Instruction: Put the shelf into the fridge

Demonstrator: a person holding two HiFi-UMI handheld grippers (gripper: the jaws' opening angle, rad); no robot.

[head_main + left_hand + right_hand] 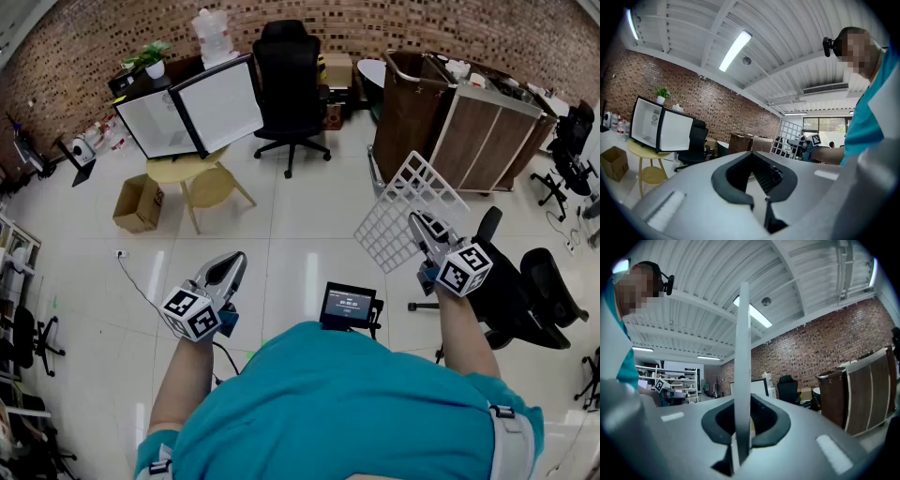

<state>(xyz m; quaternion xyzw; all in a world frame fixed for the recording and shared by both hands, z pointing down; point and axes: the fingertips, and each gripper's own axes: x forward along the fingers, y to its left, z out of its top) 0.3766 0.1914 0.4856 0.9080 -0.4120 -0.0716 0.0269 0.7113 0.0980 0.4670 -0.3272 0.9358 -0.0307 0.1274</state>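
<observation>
In the head view my right gripper [421, 228] is shut on a corner of the white wire shelf [409, 210], which it holds tilted above the floor. The right gripper view shows the shelf [743, 352] edge-on as a white bar clamped in my right gripper [739, 446]. My left gripper [226, 269] is shut with nothing in it and hangs low at the left; its jaws meet in the left gripper view [760, 199]. The small white fridge [165, 123] stands on a round yellow table [193, 173], far ahead to the left, with its door [222, 103] swung open. The fridge [647, 124] and the shelf [787, 137] also show in the left gripper view.
A black office chair [291, 75] stands right of the fridge. A cardboard box [139, 203] sits on the floor by the table. A brown cabinet [464, 127] is at the back right, more black chairs [530, 286] are near my right arm, and a small screen [348, 305] is just in front of me.
</observation>
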